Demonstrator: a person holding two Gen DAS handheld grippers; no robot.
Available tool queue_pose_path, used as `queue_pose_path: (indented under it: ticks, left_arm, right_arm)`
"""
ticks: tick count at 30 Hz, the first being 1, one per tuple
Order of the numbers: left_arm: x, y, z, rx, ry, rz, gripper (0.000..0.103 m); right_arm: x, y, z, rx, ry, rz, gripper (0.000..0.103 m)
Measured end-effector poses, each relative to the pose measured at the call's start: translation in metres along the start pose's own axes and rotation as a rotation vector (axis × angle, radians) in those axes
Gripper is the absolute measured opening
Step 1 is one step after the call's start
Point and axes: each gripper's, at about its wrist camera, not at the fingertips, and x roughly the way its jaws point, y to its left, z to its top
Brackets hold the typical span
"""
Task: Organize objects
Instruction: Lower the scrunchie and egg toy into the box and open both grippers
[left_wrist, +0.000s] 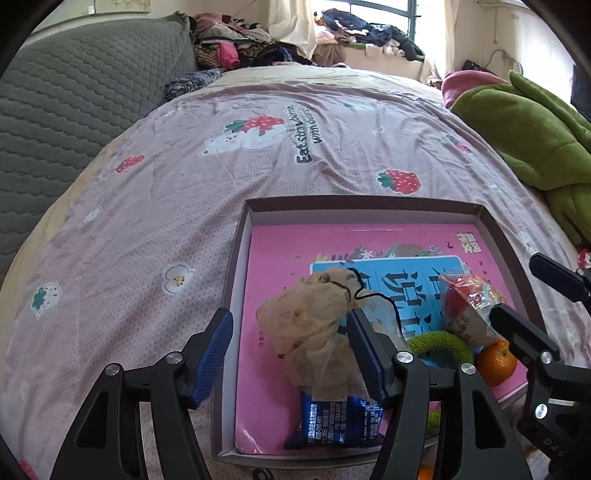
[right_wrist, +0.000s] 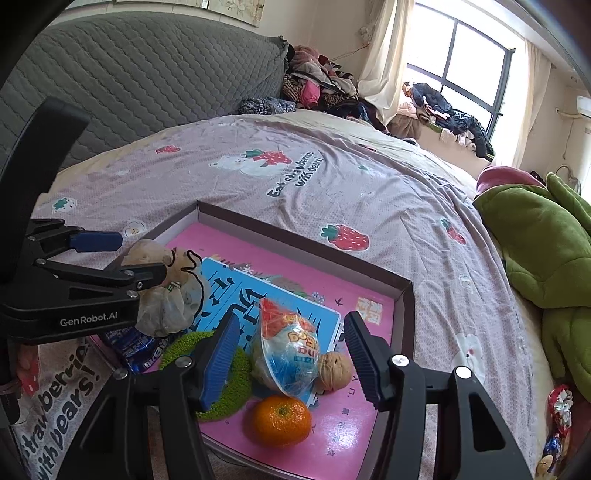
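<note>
Both jaws spread above items clustered at tray (right_wrist: 303, 242) front

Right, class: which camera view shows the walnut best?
The right wrist view. The walnut lies in plain sight on the pink book, touching the snack bag, between the open jaws of the right gripper. In the left wrist view, no walnut can be made out.

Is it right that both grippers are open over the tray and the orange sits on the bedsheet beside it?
Not quite. The orange sits inside the tray, on the pink book, as the right wrist view shows. Both the left gripper and right gripper are open over the tray.
</note>
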Motion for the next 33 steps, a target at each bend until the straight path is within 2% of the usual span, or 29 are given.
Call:
queue_pose_path:
  ticks: [11,14,22,26,33]
  left_arm:
    - [-0.033,0.002,-0.002,-0.013,-0.057,0.007,0.066]
    - [-0.045,0.0,-0.004,-0.011,-0.066,-0.015,0.07]
    - [-0.09,-0.008,-0.012,-0.004,-0.125,-0.043,0.074]
    - [-0.113,-0.009,-0.02,0.001,-0.154,-0.052,0.075]
    - [-0.144,-0.005,-0.03,-0.014,-0.194,-0.054,0.075]
  right_arm:
    - [-0.022,0.0,0.006,0.01,-0.037,0.003,0.058]
    - [-0.033,-0.001,0.008,0.014,-0.048,-0.013,0.058]
    - [-0.078,0.0,0.012,0.03,-0.105,-0.02,0.059]
    - [-0.105,0.0,0.012,0.047,-0.146,-0.015,0.066]
    - [-0.134,0.0,0.003,0.088,-0.177,-0.005,0.067]
